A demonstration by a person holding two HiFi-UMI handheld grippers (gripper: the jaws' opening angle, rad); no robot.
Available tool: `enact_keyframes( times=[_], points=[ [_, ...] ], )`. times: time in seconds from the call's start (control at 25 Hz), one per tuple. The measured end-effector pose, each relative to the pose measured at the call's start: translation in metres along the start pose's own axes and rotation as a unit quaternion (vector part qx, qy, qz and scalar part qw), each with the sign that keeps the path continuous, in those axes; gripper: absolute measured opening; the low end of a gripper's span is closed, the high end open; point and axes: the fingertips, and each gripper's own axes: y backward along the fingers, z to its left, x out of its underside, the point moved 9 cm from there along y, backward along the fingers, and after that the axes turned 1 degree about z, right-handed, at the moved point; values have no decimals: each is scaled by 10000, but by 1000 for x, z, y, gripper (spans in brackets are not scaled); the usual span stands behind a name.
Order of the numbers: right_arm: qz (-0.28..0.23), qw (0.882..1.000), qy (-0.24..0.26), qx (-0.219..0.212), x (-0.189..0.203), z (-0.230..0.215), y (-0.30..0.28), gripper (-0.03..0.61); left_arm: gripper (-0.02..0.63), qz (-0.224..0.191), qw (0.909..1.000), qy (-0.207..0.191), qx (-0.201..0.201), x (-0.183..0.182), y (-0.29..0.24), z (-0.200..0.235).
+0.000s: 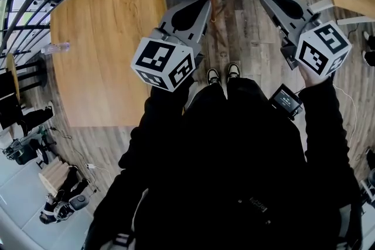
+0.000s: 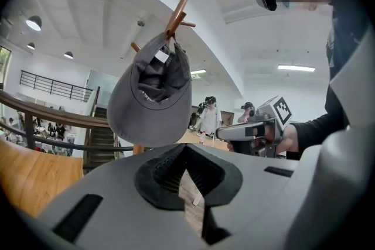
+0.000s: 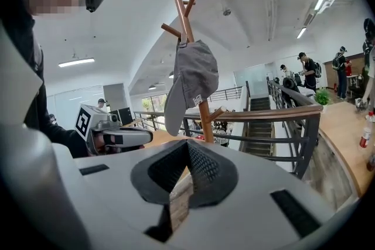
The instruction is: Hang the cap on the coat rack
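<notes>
Your right claw is pressed together with nothing between its pads, and your left claw is likewise closed and empty. Both point up toward the coat rack, a wooden pole with short angled pegs near its top. The grey cap hangs from one of those pegs, its crown lying against the pole and its brim drooping downward; neither claw touches it. From the left gripper view you look into the cap's underside, with the brim hanging just above the closed tips. In the head view your two claws are held side by side, well apart, with the pole rising between them and the cap at the top edge. Your shoes stand on the plank floor near the pole. A wooden tabletop lies to your left, carrying what looks like a clear bottle near one edge, though it is too small to be sure.
</notes>
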Motion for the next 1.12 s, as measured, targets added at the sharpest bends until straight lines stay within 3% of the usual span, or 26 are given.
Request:
enact_keyframes(
  times=[1.12],
  points=[
    [-235, 9994, 139, 200, -7, 6, 21, 17, 6, -87, 9992, -103, 370, -8, -8, -16]
  ],
)
